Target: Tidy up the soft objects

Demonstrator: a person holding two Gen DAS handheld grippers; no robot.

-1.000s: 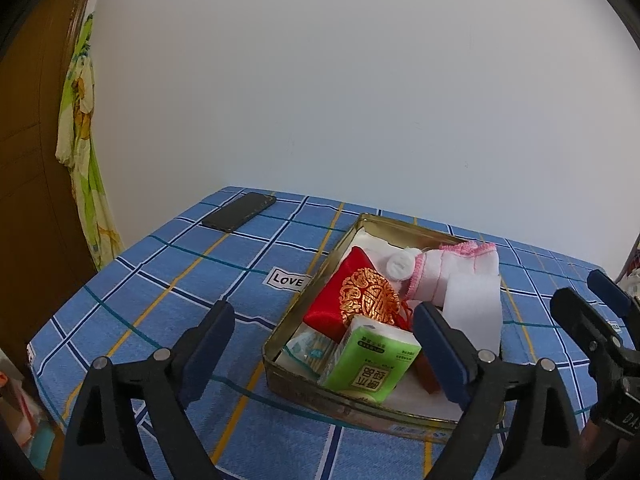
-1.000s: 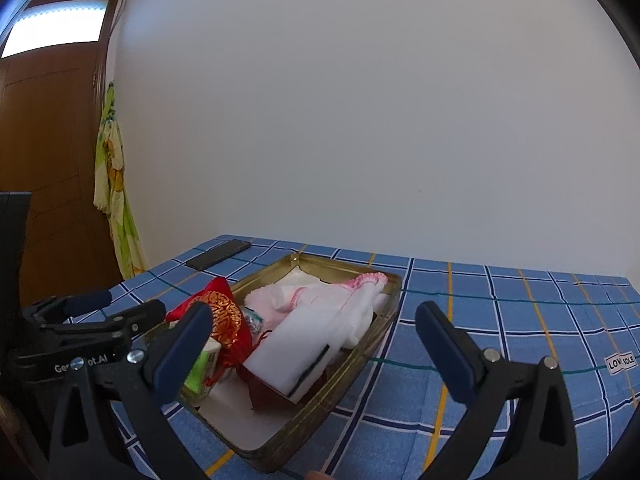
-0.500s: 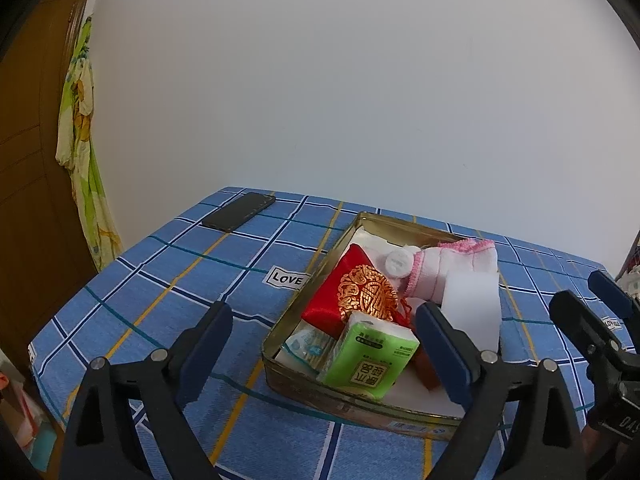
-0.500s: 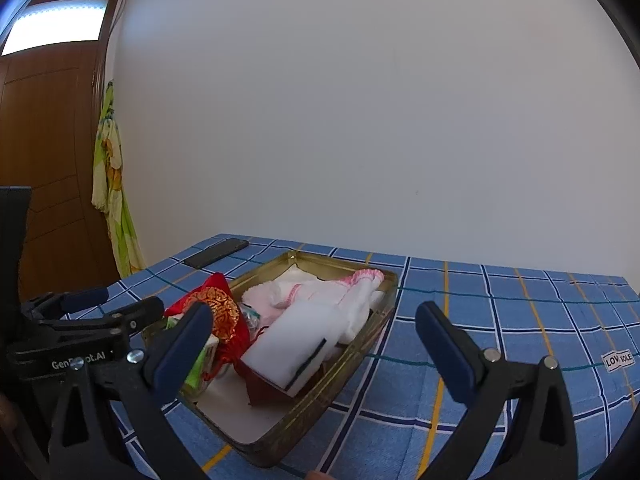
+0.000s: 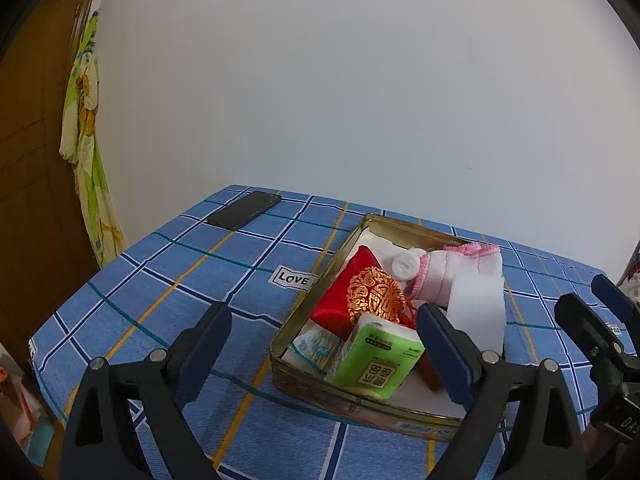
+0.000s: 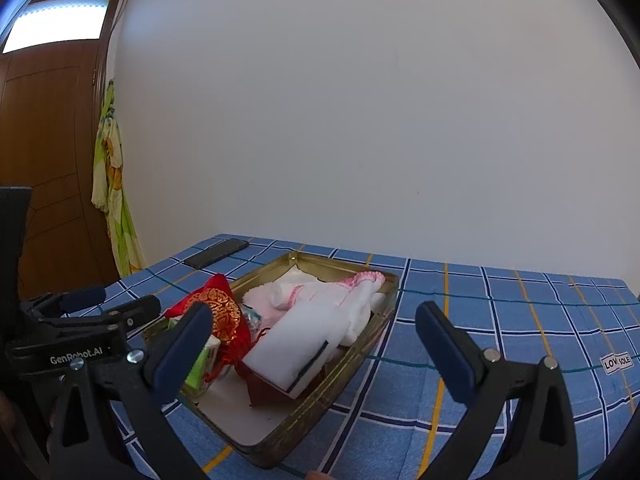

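A gold metal tin (image 5: 280, 350) (image 6: 356, 356) sits on the blue checked tablecloth. Inside it lie a red pouch with a gold emblem (image 5: 360, 292) (image 6: 218, 306), a green tissue pack (image 5: 378, 360), a pink-trimmed white cloth (image 5: 460, 268) (image 6: 332, 292), a white sponge block (image 5: 476, 312) (image 6: 296, 336) and a small clear packet (image 5: 316, 346). My left gripper (image 5: 324, 326) hovers open just in front of the tin's near end. My right gripper (image 6: 314, 326) is open too, held above the tin's right side. Neither holds anything.
A black phone (image 5: 244, 210) (image 6: 218, 253) lies at the table's far left corner. A floral cloth (image 5: 86, 128) hangs by the wooden door on the left. A white wall backs the table. Open tablecloth (image 6: 520, 320) spreads right of the tin.
Both grippers have drawn back slightly from the tin, still open. The contents of the tin have not shifted.
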